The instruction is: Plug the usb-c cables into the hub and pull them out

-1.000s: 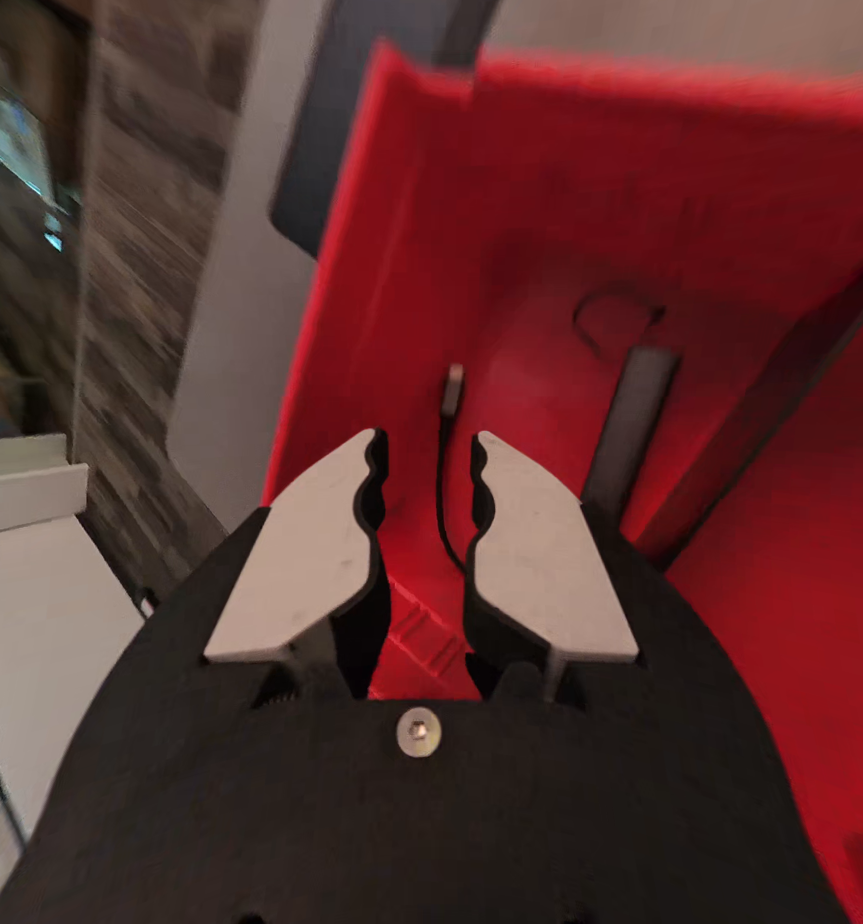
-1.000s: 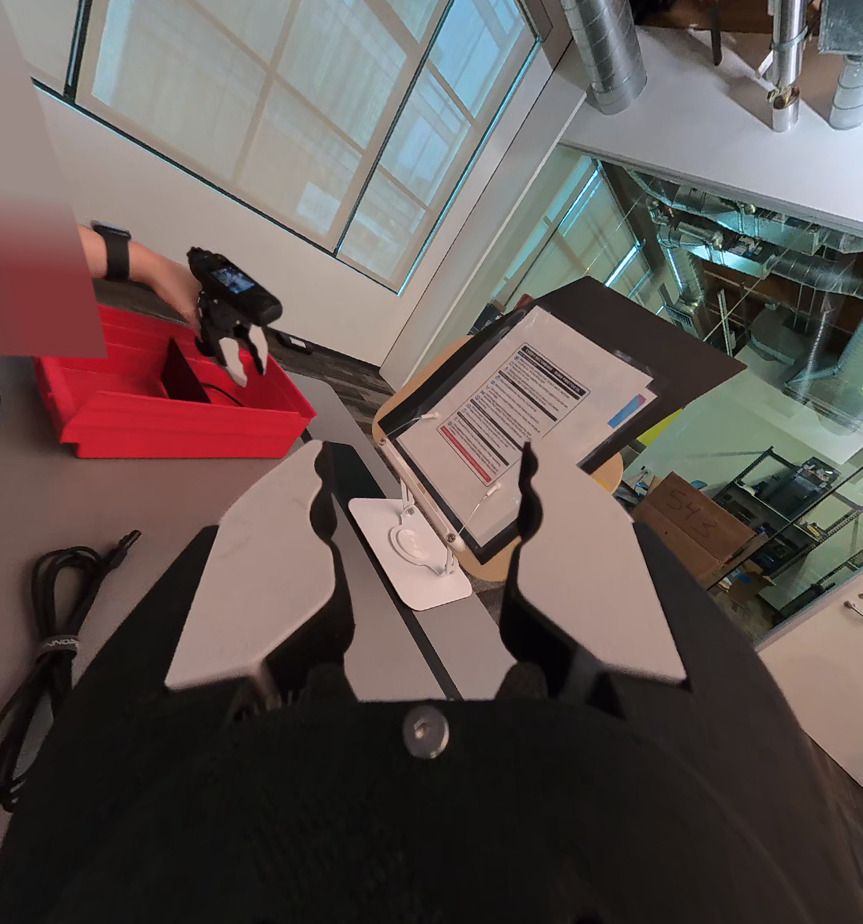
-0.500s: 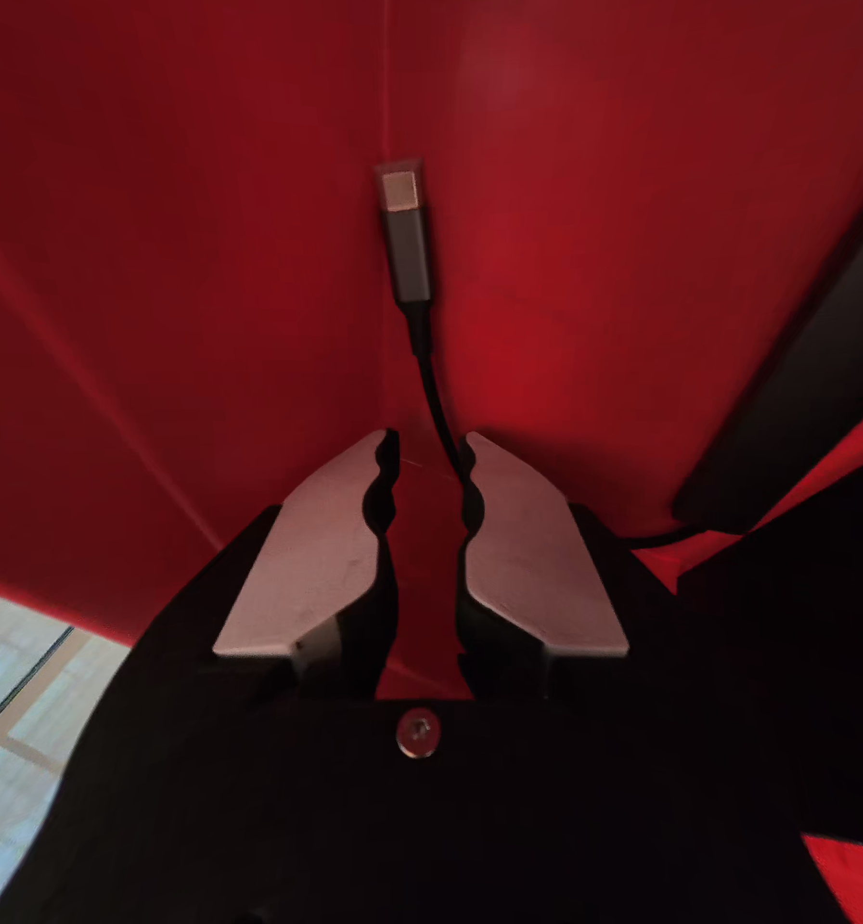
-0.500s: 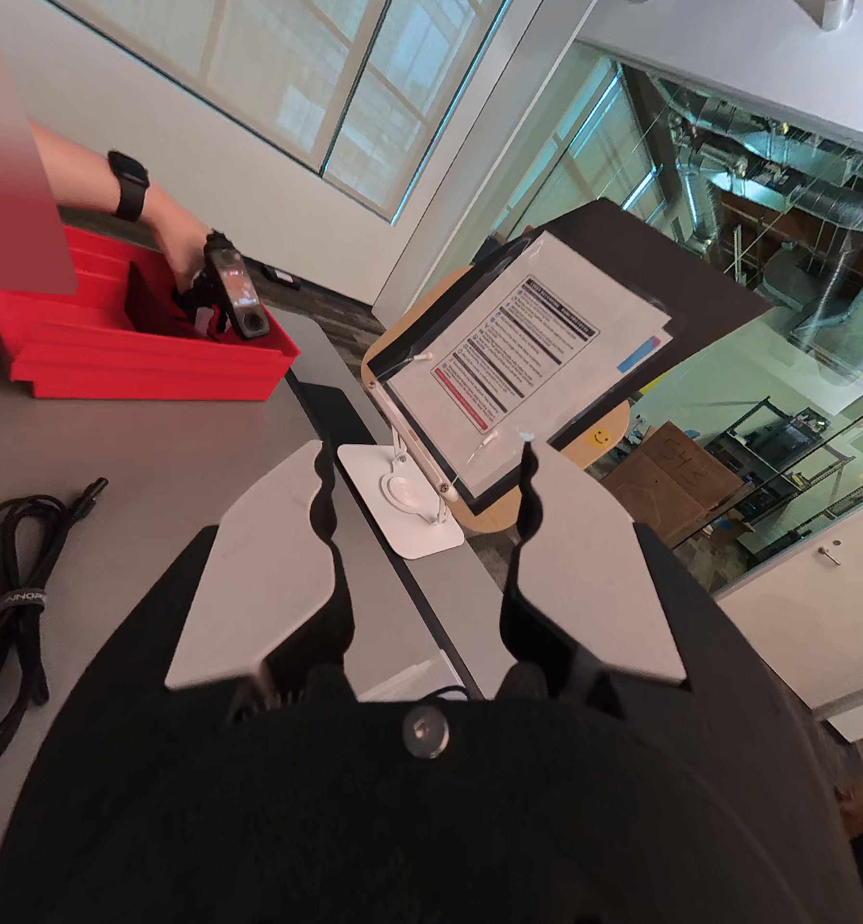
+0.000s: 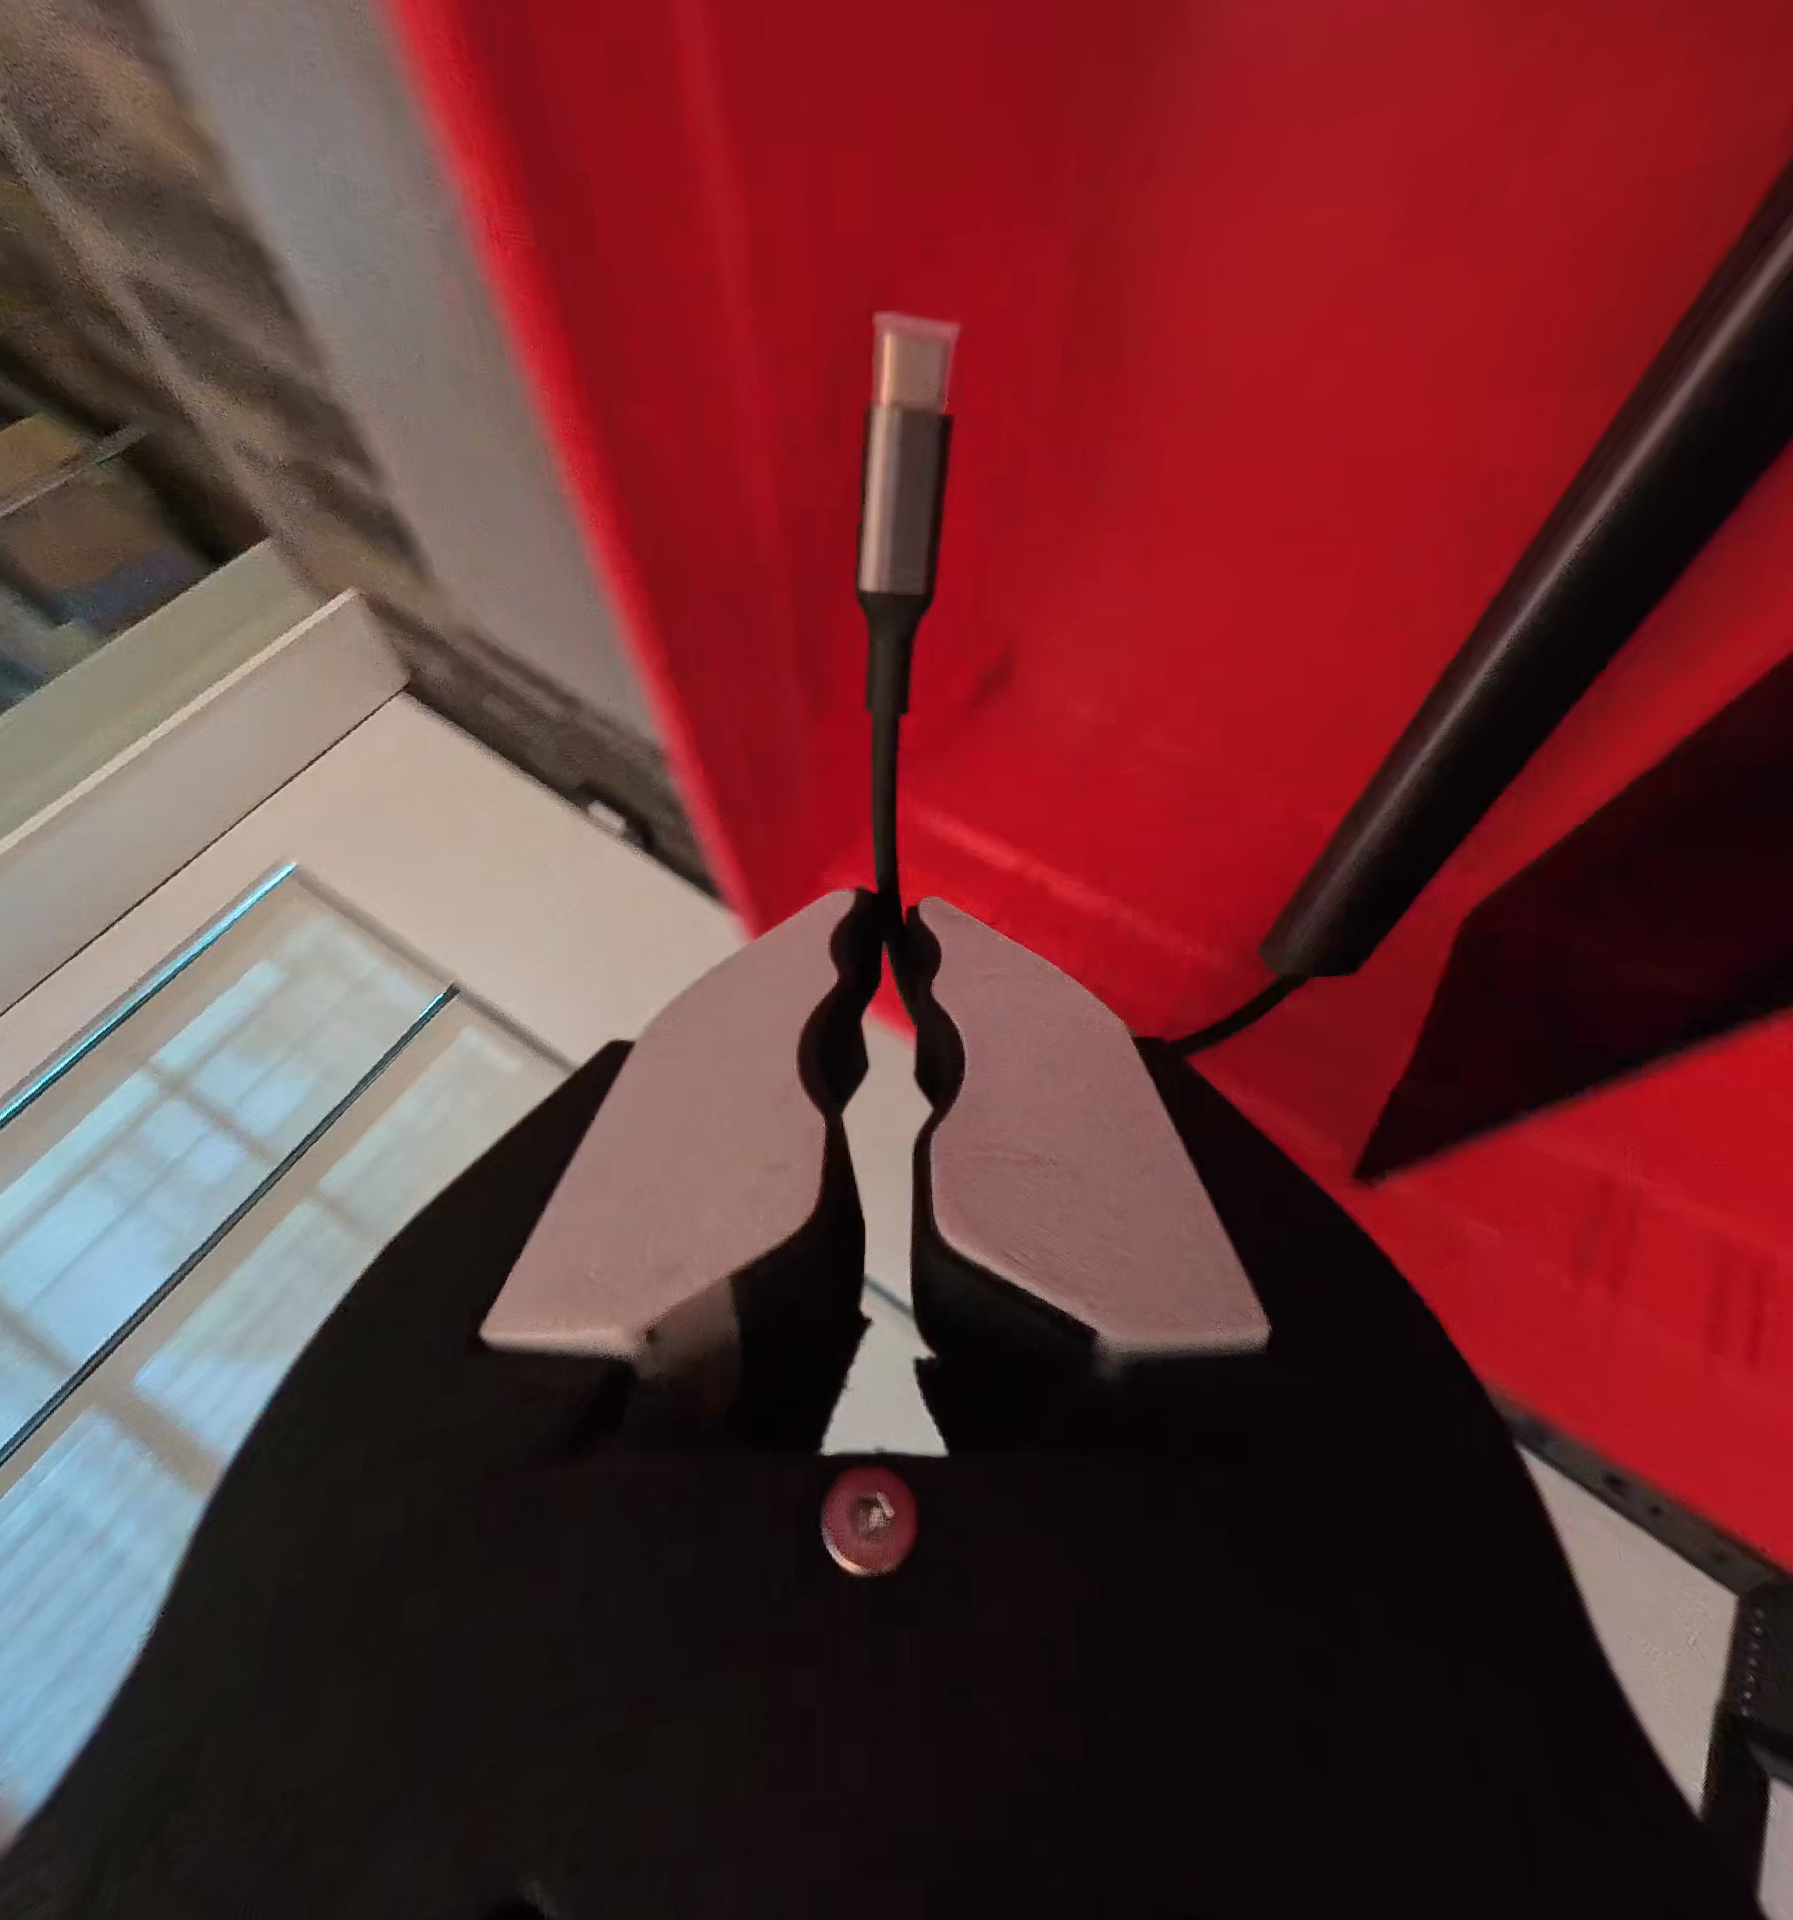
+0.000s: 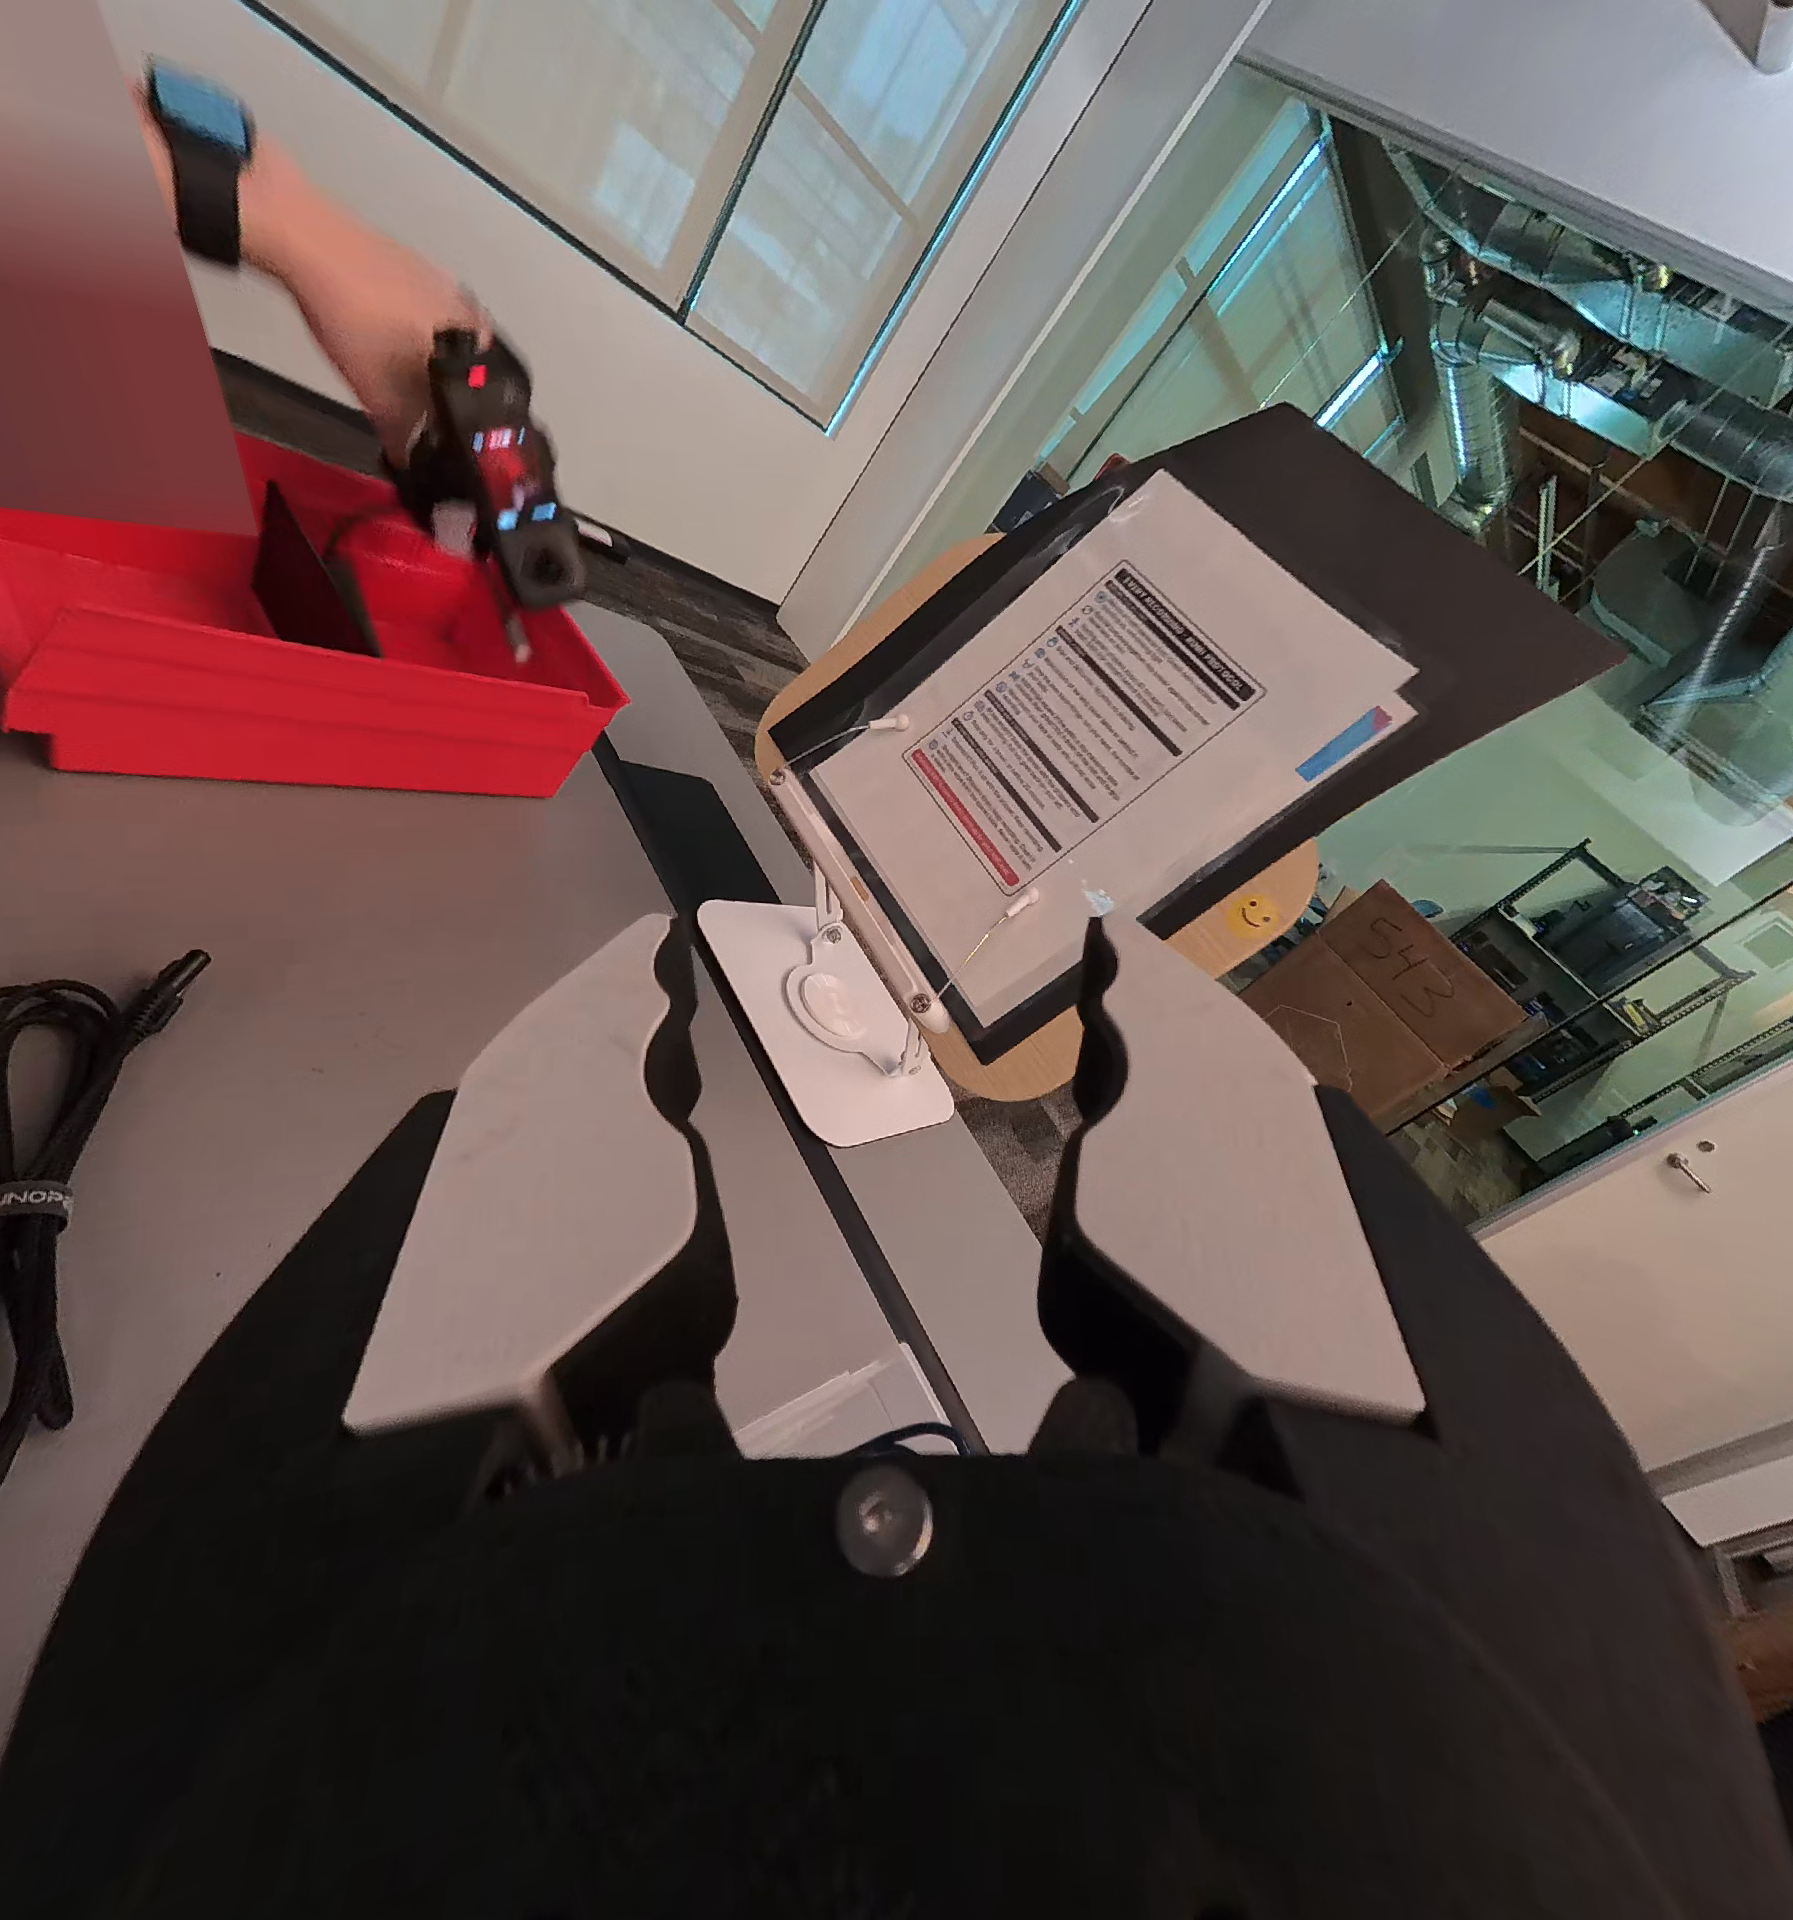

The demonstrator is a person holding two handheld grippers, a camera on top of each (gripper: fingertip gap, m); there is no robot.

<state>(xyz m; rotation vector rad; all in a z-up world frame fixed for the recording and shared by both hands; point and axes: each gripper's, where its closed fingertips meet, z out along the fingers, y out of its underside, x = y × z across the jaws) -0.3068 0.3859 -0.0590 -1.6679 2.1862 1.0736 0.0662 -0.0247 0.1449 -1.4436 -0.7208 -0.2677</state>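
Observation:
My left gripper (image 5: 887,909) is shut on a thin black cable. Its grey USB-C plug (image 5: 907,499) sticks out straight past the fingertips, held above a red bin (image 5: 1287,416). The cable runs on under my fingers to the end of the dark grey hub (image 5: 1557,582), which lies in the bin beside a black divider (image 5: 1650,914). My right gripper (image 6: 881,930) is open and empty above the grey table (image 6: 352,935). In the right wrist view the left gripper (image 6: 492,520) is over the bin (image 6: 300,717) with the plug (image 6: 516,639) hanging below it.
A coiled black cable (image 6: 9,1143) with a strap lies on the table at the left. A tablet stand with a printed sheet (image 6: 1079,727) stands at the table's far edge on a white base (image 6: 840,1039). A person's hand holds the left gripper. Some 60 cm of space lies between my two pairs of fingers.
My left gripper has closed on the cable and lifted it, with the plug, up from the bottom of the bin. My right gripper stays open and has barely shifted.

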